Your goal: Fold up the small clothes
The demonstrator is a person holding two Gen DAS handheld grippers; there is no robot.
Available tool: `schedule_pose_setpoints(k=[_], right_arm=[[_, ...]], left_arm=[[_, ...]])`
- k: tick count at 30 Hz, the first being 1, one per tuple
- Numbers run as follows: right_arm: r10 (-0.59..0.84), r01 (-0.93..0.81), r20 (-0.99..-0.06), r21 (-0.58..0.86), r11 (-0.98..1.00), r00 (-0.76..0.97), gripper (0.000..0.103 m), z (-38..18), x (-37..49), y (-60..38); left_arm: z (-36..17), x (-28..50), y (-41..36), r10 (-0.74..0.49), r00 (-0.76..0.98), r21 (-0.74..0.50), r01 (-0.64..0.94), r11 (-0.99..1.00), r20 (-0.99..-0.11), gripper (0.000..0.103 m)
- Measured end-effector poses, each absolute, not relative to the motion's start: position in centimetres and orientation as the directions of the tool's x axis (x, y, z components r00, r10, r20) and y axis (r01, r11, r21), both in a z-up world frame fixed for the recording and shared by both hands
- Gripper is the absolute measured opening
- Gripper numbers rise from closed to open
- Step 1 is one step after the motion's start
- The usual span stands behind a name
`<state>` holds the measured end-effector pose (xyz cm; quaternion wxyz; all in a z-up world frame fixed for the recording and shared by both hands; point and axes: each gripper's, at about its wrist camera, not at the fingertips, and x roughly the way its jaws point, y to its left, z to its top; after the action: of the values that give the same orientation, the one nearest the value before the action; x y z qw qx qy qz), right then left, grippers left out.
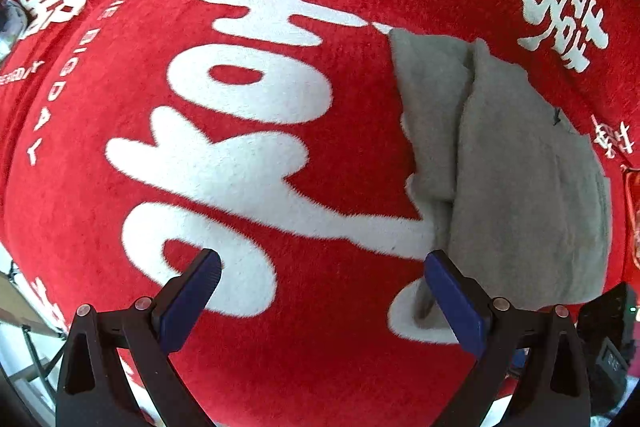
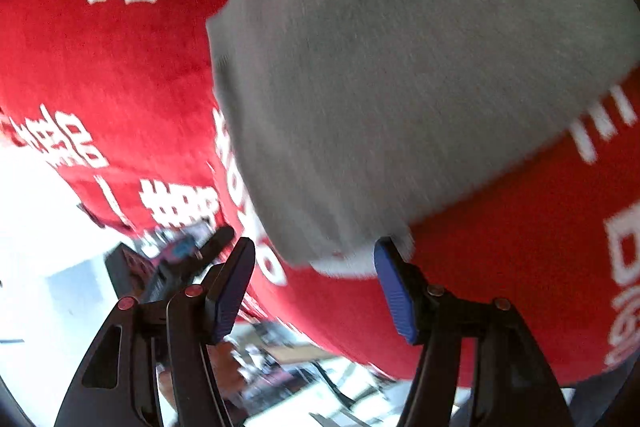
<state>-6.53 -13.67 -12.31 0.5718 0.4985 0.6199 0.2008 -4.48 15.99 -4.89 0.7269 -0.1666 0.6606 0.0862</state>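
Note:
A small grey garment (image 1: 516, 163) lies folded in layers on a red cloth with white characters (image 1: 248, 131), at the right of the left wrist view. My left gripper (image 1: 322, 261) is open and empty, its right finger beside the garment's near left corner. In the right wrist view the same grey garment (image 2: 400, 75) fills the upper middle, blurred. My right gripper (image 2: 314, 251) is open and empty, just in front of the garment's near corner.
The red cloth (image 2: 104, 67) covers the table. Its edge runs along the lower left in the right wrist view, with a black device (image 2: 172, 263) and floor clutter beyond. Dark equipment (image 1: 608, 347) sits at the lower right of the left wrist view.

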Motion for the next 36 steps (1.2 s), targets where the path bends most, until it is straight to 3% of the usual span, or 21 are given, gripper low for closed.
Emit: schedule_pose_setpoints(k=[7, 9, 10, 16, 20, 25, 28, 30, 31, 32, 36], right_arm=[[0.871, 0.442, -0.422, 0.850, 0.285, 0.251, 0.067, -13.7, -3.9, -12.8], [0.877, 0.456, -0.415, 0.847, 0.274, 0.242, 0.045, -13.8, -3.2, -12.6], [0.876, 0.461, -0.422, 0.841, 0.282, 0.234, 0.010, -13.7, -3.0, -12.9], [0.911, 0.330, -0.332, 0.912, 0.243, 0.246, 0.009, -10.0, -1.8, -14.7], [0.912, 0.256, -0.360, 0.917, 0.307, 0.196, 0.009, -8.3, -1.1, -14.7], [0.908, 0.229, -0.404, 0.899, 0.372, 0.111, 0.009, -8.8, -0.9, -14.1], [0.883, 0.216, -0.469, 0.862, 0.458, -0.001, 0.015, -9.2, -1.3, -13.9], [0.854, 0.187, -0.512, 0.834, 0.520, -0.091, 0.035, -9.1, -1.6, -14.3], [0.845, 0.166, -0.524, 0.828, 0.535, -0.108, 0.061, -8.7, -1.6, -14.7], [0.840, 0.138, -0.532, 0.829, 0.543, -0.109, 0.076, -8.1, -1.6, -15.5], [0.797, 0.079, -0.604, 0.794, 0.603, -0.015, 0.075, -5.8, 0.2, -19.0]], left_arm=[[-5.9, -1.3, 14.7, -0.213, 0.136, -0.246, -0.313, 0.917, -0.967, 0.102], [-6.4, -0.4, 14.4, -0.231, 0.133, -0.262, -0.315, 0.912, -0.964, 0.102], [-6.6, -0.1, 14.3, -0.235, 0.132, -0.266, -0.319, 0.910, -0.963, 0.102], [-8.2, 1.8, 14.0, -0.366, 0.121, -0.385, -0.350, 0.854, -0.923, 0.102], [-8.8, 3.9, 12.6, -0.478, 0.129, -0.491, -0.351, 0.797, -0.869, 0.102], [-8.7, 6.8, 9.0, -0.503, 0.120, -0.513, -0.312, 0.799, -0.856, 0.102], [-9.2, 7.3, 7.0, -0.414, 0.073, -0.418, -0.258, 0.871, -0.907, 0.098], [-9.1, 7.4, 5.9, -0.326, 0.065, -0.333, -0.212, 0.919, -0.943, 0.087], [-8.9, 7.2, 5.7, -0.304, 0.070, -0.312, -0.192, 0.931, -0.950, 0.077], [-8.8, 7.2, 5.5, -0.282, 0.071, -0.290, -0.174, 0.941, -0.957, 0.071], [-8.7, 7.0, 5.7, -0.274, 0.059, -0.280, -0.157, 0.947, -0.960, 0.070]])
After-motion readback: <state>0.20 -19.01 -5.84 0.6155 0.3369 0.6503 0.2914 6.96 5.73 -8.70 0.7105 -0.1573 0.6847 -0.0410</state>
